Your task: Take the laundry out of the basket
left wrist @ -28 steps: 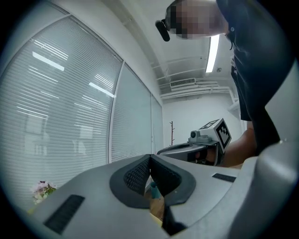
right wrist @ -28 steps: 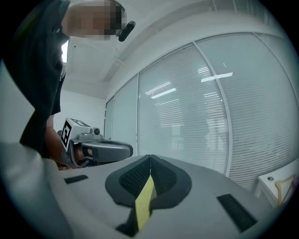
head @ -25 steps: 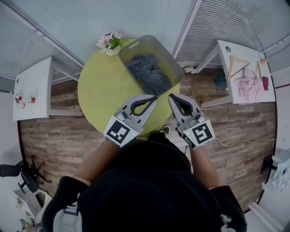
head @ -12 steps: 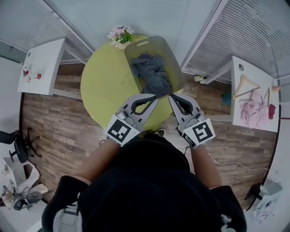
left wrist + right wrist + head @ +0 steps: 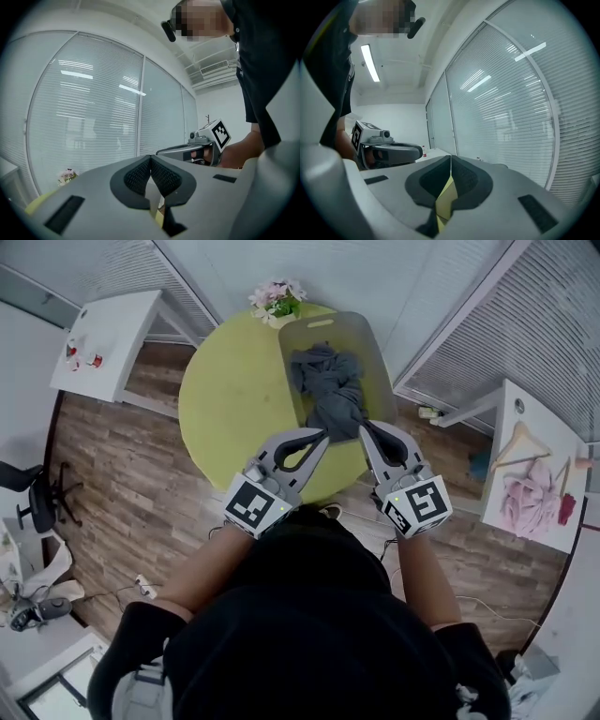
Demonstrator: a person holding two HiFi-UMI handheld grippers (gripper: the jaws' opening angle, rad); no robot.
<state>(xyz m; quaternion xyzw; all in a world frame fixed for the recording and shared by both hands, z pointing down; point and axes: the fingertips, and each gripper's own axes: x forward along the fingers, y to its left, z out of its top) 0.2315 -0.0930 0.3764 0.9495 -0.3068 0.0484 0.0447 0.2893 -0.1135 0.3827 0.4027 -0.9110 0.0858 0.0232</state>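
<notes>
Seen from the head, the grey laundry lies heaped in the basket at one o'clock on the round yellow-green bench, with flowers at twelve. The left gripper and right gripper hang side by side over the bench's six-o'clock edge, pointing at the basket's near end. The left gripper view shows its fingers clenched on nothing, the other gripper at three o'clock against window blinds. The right gripper view shows the same empty clench, its partner at nine o'clock.
</notes>
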